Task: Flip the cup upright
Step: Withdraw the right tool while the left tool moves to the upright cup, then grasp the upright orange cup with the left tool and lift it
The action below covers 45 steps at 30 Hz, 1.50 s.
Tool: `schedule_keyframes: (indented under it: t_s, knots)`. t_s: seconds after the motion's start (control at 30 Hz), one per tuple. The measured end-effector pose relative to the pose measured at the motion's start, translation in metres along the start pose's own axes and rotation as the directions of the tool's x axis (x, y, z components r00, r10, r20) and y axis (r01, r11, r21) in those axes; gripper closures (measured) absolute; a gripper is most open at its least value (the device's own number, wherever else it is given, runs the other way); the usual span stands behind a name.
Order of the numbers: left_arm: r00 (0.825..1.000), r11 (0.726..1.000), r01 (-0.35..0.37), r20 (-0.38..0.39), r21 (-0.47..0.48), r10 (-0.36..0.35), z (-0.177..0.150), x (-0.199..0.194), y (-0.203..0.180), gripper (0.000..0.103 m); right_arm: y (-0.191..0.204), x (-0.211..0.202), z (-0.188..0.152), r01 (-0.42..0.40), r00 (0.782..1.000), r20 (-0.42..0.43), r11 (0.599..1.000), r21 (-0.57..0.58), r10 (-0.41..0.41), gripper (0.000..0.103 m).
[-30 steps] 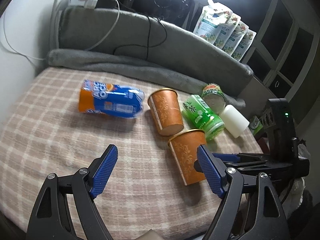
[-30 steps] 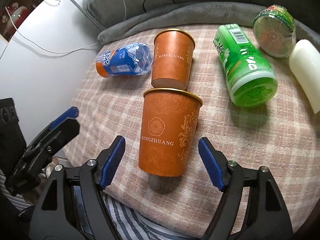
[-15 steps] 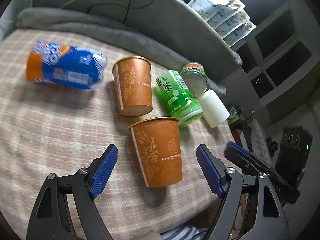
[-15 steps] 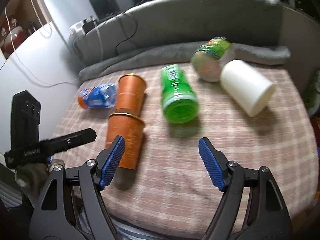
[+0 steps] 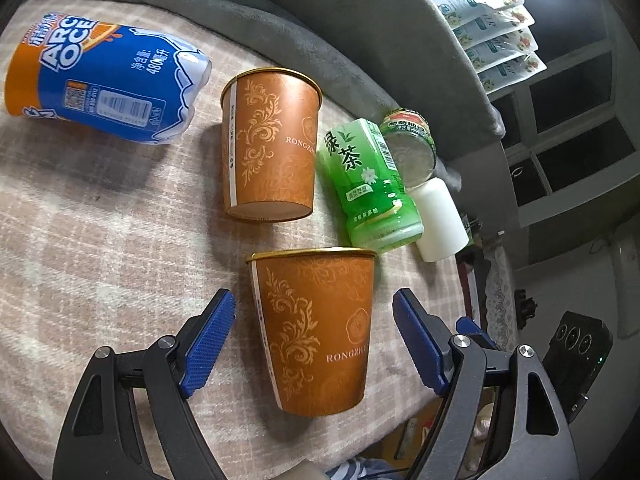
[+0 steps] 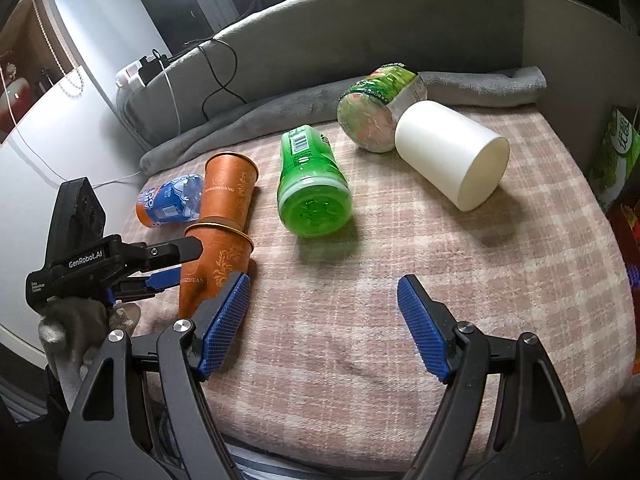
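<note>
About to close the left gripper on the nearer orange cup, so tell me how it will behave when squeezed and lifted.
The nearer orange cup looks like thin paper, so it is probably light and may crush under a firm squeeze. It lies on its side on the checked blanket, so a nudge could roll it in a curve, given its taper. The open left gripper straddles it without touching.

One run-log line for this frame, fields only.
left hand-held gripper: open, straddling near orange cup, lying on its side | right hand-held gripper: open, empty | cup: not upright

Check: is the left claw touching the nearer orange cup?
Apart. In the left wrist view, blanket shows between each blue pad of the left claw and the nearer orange cup.
</note>
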<state>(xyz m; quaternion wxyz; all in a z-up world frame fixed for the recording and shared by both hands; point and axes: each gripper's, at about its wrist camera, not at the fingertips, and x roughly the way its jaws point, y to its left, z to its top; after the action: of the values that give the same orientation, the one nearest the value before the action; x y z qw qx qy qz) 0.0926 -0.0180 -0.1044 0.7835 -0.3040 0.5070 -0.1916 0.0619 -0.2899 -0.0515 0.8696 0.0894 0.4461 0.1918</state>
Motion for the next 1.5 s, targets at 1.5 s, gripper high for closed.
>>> schedule_keyframes:
  t_s: [1.5]
  knots:
    - [0.957, 0.923, -0.229, 0.246, 0.311, 0.155, -0.027, -0.016, -0.055, 0.039, -0.008, 0.007, -0.003, 0.009, 1.000, 0.000, 0.999, 0.036, -0.009, 0.024]
